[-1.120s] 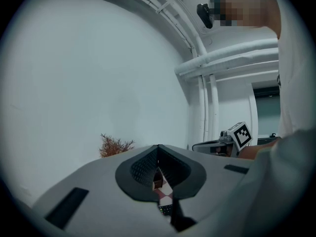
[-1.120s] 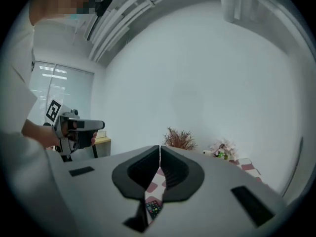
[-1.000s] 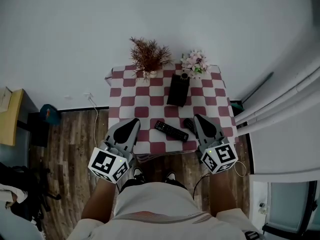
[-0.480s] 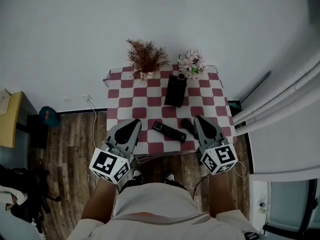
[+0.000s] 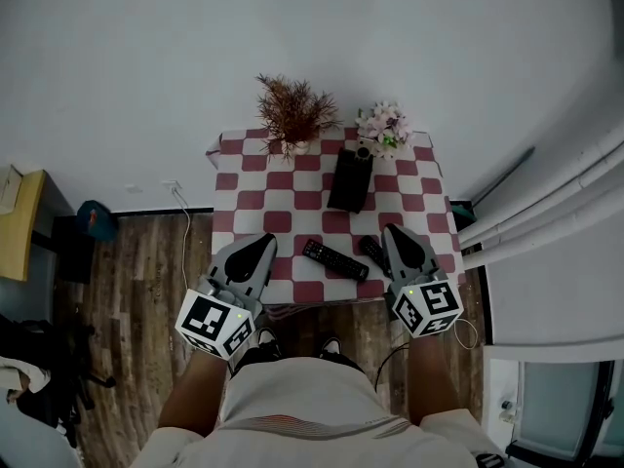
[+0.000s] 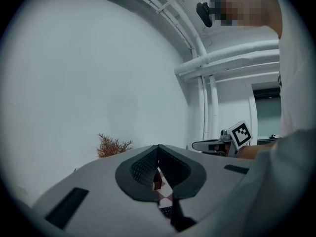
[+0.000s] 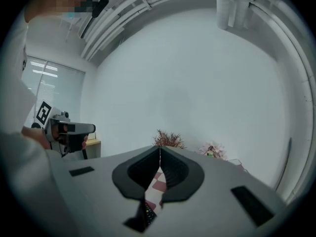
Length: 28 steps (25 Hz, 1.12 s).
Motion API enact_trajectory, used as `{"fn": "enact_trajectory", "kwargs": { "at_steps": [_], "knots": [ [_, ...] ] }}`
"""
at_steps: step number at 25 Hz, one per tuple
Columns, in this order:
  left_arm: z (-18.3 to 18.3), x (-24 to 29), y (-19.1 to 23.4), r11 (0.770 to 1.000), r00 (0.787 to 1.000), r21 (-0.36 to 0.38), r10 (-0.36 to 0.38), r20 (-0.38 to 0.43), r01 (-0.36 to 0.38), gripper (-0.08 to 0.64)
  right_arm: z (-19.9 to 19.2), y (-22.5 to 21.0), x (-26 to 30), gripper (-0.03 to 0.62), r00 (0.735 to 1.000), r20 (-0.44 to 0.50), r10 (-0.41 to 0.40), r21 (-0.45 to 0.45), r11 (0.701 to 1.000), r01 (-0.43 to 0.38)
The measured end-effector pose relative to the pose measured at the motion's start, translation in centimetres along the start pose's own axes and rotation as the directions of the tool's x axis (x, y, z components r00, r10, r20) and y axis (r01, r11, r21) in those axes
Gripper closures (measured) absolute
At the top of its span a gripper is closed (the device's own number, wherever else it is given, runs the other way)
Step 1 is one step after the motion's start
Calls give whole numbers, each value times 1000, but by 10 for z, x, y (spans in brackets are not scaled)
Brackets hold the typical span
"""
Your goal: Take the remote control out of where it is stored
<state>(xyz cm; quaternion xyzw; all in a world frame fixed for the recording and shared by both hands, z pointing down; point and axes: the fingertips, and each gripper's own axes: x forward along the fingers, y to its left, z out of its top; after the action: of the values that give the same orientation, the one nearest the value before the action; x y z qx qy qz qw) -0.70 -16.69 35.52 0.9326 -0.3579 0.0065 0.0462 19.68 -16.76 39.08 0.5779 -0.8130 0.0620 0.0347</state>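
Note:
A long black remote control [image 5: 334,259] lies flat on the red-and-white checked table [image 5: 292,201], near its front edge. A second, shorter black remote [image 5: 370,252] lies just right of it, close to the tip of my right gripper [image 5: 392,232]. A black upright holder [image 5: 349,178] stands farther back. My left gripper [image 5: 261,243] hovers at the front left corner of the table. Both grippers are shut with nothing between the jaws. In the left gripper view the jaws [image 6: 158,147] meet, and a bit of remote [image 6: 167,211] shows below them.
A dried brown plant [image 5: 292,115] and a small bouquet of pale flowers [image 5: 382,125] stand at the table's back edge against the white wall. White pipes [image 5: 546,213] run at the right. A wood floor with a cable [image 5: 185,224] lies to the left.
Only the head view has shifted a little. Both grippers and the remotes keep their places.

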Motion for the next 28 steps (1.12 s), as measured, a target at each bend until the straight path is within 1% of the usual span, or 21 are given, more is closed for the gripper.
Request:
{"fn": "enact_trajectory", "kwargs": {
  "at_steps": [3, 6, 8, 11, 12, 13, 14, 15, 18, 21, 23, 25, 28],
  "knots": [
    [-3, -2, 7, 1000, 1000, -4, 6, -6, -6, 554, -2, -6, 16, 575, 1000, -10, -25, 1, 1000, 25],
    [-7, -4, 16, 1000, 1000, -14, 18, -15, -19, 554, -6, -18, 35, 575, 997, -34, -72, 8, 997, 72],
    [-9, -6, 24, 999, 999, -23, 34, -23, -35, 554, -9, -30, 51, 574, 992, -53, -116, 10, 993, 116],
    [-13, -9, 38, 998, 998, -31, 58, -30, -59, 554, -13, -52, 75, 567, 978, -76, -195, -7, 981, 196],
    [-14, -10, 42, 997, 997, -34, 65, -32, -66, 554, -14, -58, 84, 547, 973, -84, -214, -10, 977, 214],
    [-16, -11, 46, 997, 997, -36, 72, -35, -73, 554, -16, -64, 93, 509, 969, -91, -228, -9, 974, 228],
    [-18, -12, 51, 996, 996, -39, 79, -39, -80, 554, -17, -70, 104, 487, 966, -95, -242, -6, 970, 242],
    [-20, -13, 55, 995, 995, -42, 86, -45, -88, 554, -19, -76, 114, 482, 962, -94, -258, -2, 966, 259],
    [-29, -16, 69, 992, 992, -58, 110, -66, -114, 554, -23, -100, 142, 479, 939, -90, -332, 10, 943, 334],
    [-38, -20, 82, 988, 987, -73, 132, -87, -139, 554, -37, -125, 174, 451, 910, -138, -392, 40, 915, 400],
    [-43, -22, 90, 985, 985, -83, 144, -99, -152, 554, -50, -138, 196, 408, 890, -188, -415, 51, 901, 431],
    [-48, -22, 97, 982, 982, -92, 152, -110, -162, 554, -65, -147, 216, 390, 871, -236, -431, 49, 890, 454],
    [-53, -20, 106, 980, 980, -105, 159, -124, -172, 554, -83, -157, 239, 385, 847, -293, -443, 41, 880, 474]
  ]
}}
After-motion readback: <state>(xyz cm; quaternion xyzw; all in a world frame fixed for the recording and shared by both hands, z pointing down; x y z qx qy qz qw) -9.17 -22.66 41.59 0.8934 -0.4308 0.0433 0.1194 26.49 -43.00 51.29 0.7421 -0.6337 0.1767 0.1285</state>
